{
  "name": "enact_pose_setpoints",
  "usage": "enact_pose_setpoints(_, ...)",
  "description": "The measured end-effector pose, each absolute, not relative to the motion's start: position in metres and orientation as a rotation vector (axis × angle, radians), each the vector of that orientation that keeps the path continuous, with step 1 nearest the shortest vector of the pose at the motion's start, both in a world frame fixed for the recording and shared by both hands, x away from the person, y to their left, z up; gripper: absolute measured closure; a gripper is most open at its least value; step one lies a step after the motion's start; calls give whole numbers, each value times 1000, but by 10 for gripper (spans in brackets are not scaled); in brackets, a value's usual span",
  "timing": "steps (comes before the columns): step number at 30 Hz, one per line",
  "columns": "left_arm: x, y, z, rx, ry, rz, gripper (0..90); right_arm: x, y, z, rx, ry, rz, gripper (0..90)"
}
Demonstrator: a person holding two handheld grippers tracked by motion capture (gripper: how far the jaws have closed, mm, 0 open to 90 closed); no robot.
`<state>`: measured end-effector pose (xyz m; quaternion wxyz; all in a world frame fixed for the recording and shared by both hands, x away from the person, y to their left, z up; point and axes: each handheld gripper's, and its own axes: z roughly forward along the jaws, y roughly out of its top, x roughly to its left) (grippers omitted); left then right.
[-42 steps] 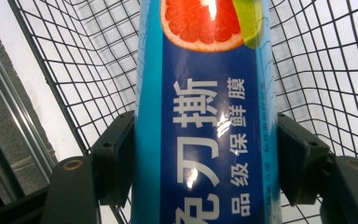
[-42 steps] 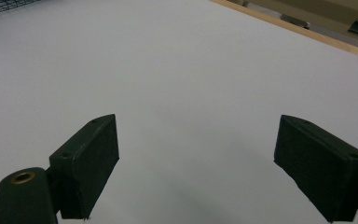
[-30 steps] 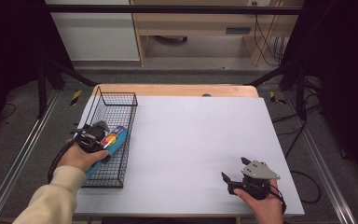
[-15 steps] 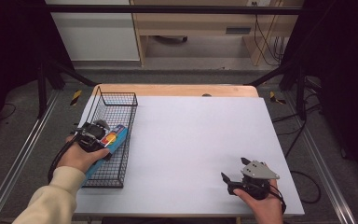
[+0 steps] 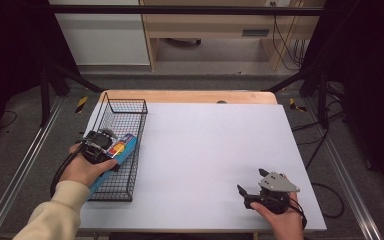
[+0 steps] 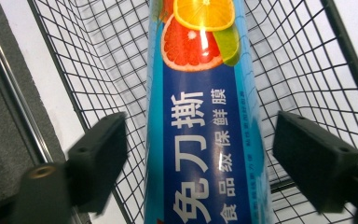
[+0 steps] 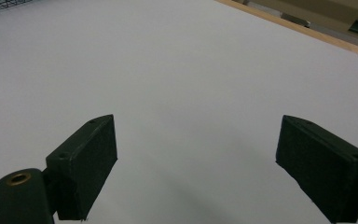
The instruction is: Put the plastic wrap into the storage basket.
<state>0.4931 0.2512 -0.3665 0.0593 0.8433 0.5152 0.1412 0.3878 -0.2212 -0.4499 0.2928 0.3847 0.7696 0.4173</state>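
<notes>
Not much has changed from a second ago: the left gripper has shifted only slightly over the wire basket, and the right gripper hasn't budged from its spot near the front right corner of the table.

The table has a plain white top with a strip of wood showing along its far edge. It sits in a dim room with grey floor, metal rails along both sides, black frame legs, and a light wooden bench with cables hanging behind it.

The black wire basket stands along the table's left edge. Lying lengthwise in it is a blue box of cling film with citrus slices printed on it and Chinese lettering.

In the left gripper view the jaws are spread wide on either side of the box, with a gap on both sides, so they aren't gripping it. I can't tell if anything touches from below. The right gripper's jaws are wide apart too, holding nothing, with just bare white tabletop between them.
</notes>
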Motion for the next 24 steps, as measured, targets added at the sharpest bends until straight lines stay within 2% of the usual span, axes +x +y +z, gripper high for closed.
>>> enact_pose_setpoints(8, 476, 244, -345, 2468, 1448, 567, 88, 388, -222, -450, 1033, 2043, 1103, 108)
enact_pose_setpoints(17, 456, 226, -329, 2241, 1269, 603, 71, 390, -224, -450, 1052, 2026, 1088, 78)
enact_pose_setpoints(24, 440, 201, -326, 2144, 1089, 666, 64, 392, -229, -451, 1088, 1998, 1062, 64)
